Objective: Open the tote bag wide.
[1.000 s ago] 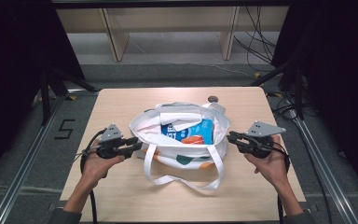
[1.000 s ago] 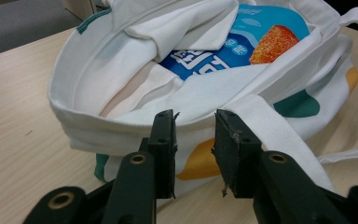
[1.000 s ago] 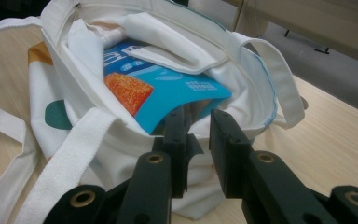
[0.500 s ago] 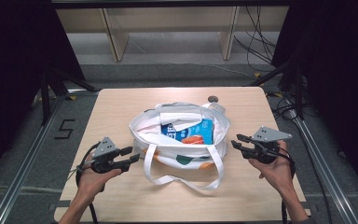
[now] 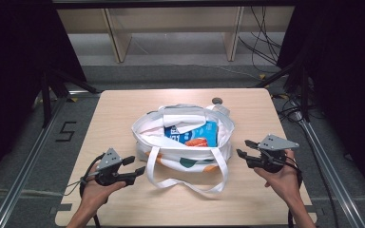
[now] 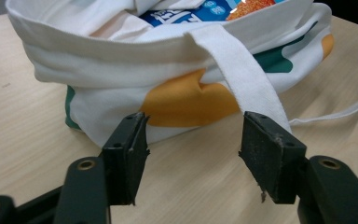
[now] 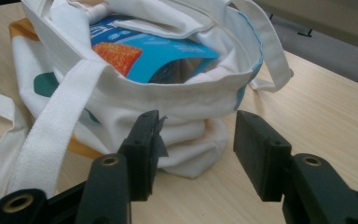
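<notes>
On a wooden bench [image 5: 123, 114], the left gripper [image 5: 134, 165] hovers with fingers released, just beside a white tote bag [image 5: 183, 142] standing mid-bench holding a blue packet [image 5: 192, 134]. Right of the bag, the right gripper [image 5: 244, 148] is likewise spread, empty. A sound next move: pinch the rim's fabric squarely on each side before lifting
</notes>
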{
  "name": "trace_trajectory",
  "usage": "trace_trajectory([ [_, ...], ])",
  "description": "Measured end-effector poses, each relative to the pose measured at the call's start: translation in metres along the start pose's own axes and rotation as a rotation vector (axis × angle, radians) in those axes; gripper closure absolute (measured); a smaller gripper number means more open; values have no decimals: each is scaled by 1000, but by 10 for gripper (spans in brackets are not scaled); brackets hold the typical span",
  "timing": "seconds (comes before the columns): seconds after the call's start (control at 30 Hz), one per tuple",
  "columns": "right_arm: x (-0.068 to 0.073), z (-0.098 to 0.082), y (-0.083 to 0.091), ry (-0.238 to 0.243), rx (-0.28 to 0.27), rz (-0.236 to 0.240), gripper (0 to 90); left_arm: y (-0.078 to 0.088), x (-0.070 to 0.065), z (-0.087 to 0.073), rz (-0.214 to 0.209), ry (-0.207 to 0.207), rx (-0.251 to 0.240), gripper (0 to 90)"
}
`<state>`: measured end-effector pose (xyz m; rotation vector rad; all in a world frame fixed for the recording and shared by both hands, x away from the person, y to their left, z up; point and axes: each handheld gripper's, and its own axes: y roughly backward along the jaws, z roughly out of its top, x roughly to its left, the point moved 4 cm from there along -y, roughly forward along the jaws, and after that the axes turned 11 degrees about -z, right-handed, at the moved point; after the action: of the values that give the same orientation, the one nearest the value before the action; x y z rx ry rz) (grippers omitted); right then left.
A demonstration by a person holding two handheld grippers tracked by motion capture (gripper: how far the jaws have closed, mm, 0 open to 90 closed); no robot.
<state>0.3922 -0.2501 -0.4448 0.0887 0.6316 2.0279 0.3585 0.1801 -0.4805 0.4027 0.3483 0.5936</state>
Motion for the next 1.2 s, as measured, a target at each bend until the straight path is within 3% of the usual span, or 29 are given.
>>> trace_trajectory([
  [0.17,3,-6,3,-42,13,-1,473,0,-1,-6,10,14,3,362],
  [0.2,1,-6,2,-16,-6,-7,472,0,-1,-7,9,-4,6,358],
  [0.27,2,-9,2,-35,10,0,460,0,-2,-10,15,20,6,349],
  [0.3,1,-10,1,-23,1,-5,458,0,-2,-13,13,5,16,345],
  [0.37,3,-13,3,-50,24,1,456,-1,-5,-16,9,38,7,341],
  [0.4,5,-14,3,-59,29,2,455,0,-6,-18,16,31,21,338],
  [0.47,3,-16,3,-33,18,-4,453,0,-5,-19,8,9,21,335],
  [0.57,4,-18,4,-47,24,2,451,0,-8,-21,21,19,26,330],
  [0.63,4,-21,4,-38,16,-1,446,1,-7,-23,19,-2,34,328],
  [0.7,9,-24,6,-80,47,5,443,0,-8,-24,20,18,20,328],
  [0.73,7,-25,6,-60,45,7,442,1,-7,-25,20,8,27,328],
  [0.87,8,-29,6,-55,39,11,439,2,-8,-28,22,21,28,327],
  [0.9,10,-31,8,-78,49,5,437,2,-8,-29,21,16,31,325],
  [1.03,9,-36,9,-65,44,13,423,2,-10,-33,21,14,41,324],
  [1.1,13,-38,12,-95,64,18,418,2,-12,-34,16,27,43,323],
  [1.13,13,-39,11,-80,57,19,416,3,-12,-35,19,8,47,314],
  [1.2,12,-40,10,-63,40,16,414,2,-14,-36,17,22,43,311],
])
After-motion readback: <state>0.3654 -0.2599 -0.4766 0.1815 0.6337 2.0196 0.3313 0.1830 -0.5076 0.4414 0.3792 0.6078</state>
